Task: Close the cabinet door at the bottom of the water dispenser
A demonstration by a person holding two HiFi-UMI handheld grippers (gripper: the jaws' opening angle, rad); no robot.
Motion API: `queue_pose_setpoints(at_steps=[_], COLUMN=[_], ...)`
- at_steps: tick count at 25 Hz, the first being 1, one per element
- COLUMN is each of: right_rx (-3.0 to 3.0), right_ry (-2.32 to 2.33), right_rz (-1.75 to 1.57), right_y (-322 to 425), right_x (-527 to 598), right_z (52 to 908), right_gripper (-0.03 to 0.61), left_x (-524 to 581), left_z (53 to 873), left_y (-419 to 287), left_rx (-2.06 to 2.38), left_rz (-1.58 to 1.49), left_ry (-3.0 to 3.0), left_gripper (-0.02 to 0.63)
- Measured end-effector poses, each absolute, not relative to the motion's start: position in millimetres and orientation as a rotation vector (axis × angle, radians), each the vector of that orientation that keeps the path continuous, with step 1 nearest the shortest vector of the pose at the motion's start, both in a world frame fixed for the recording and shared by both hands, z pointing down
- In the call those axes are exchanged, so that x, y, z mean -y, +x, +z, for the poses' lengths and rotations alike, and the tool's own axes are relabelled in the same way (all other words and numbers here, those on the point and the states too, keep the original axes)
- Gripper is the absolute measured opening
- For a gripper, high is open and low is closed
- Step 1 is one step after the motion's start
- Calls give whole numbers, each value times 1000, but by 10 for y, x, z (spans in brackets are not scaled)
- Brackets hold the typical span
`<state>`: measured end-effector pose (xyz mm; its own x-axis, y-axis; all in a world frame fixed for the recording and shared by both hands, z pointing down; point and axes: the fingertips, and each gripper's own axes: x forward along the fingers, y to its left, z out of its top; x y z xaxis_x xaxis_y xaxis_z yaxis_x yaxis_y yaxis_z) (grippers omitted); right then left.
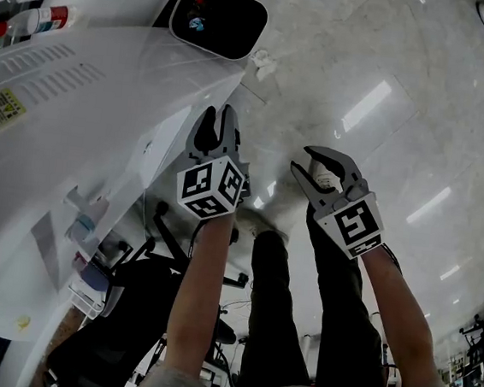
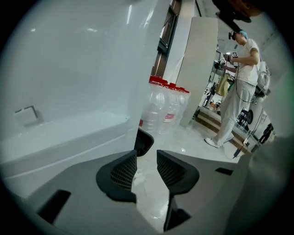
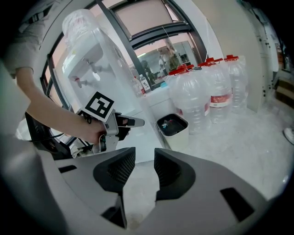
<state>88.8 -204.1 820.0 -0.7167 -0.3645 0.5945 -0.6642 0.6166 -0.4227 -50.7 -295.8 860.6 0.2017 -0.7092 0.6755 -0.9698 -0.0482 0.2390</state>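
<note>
Floor: pale, glossy stone [image 1: 390,92] spread beneath the whole scene, streaked with reflected ceiling lights.
Water dispenser: the white unit [image 1: 79,103] stood at the person's left, its taps visible in the right gripper view.
Cabinet door: the white lower front panel [image 1: 166,142] sat at the dispenser's base, filling the left half of the left gripper view; whether it was fully shut could not be told.
Water bottles: clear jugs with red caps [image 3: 206,92] were grouped on the floor beyond the dispenser.
Waste bin: a white bin with a black liner [image 1: 219,18] stood just beside the dispenser's foot.
Left gripper: it [image 1: 219,113] was held close against the door panel, jaws a narrow gap apart, nothing between them.
Right gripper: it [image 1: 301,158] hung over bare floor, jaws slightly parted and empty.
</note>
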Motion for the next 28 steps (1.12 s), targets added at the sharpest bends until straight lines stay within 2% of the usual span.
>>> queue_pose_setpoints(at_steps=[6, 19, 28], right_rx=[2416, 2483, 2536], right_ry=[859, 974, 952], right_rz=[871, 954, 919], right_y=[819, 408, 44], right_x=[2029, 1523, 974], right_z=[8024, 7155, 6166], right_gripper=[115, 26, 9], left_x=[2695, 1785, 1051], left_z=[8343, 7072, 6002], left_y=[-358, -323, -581], left_rx=[1519, 1421, 1415], left_rz=[505, 462, 369], left_ry=[1897, 2052, 2087], left_gripper=[132, 14, 8])
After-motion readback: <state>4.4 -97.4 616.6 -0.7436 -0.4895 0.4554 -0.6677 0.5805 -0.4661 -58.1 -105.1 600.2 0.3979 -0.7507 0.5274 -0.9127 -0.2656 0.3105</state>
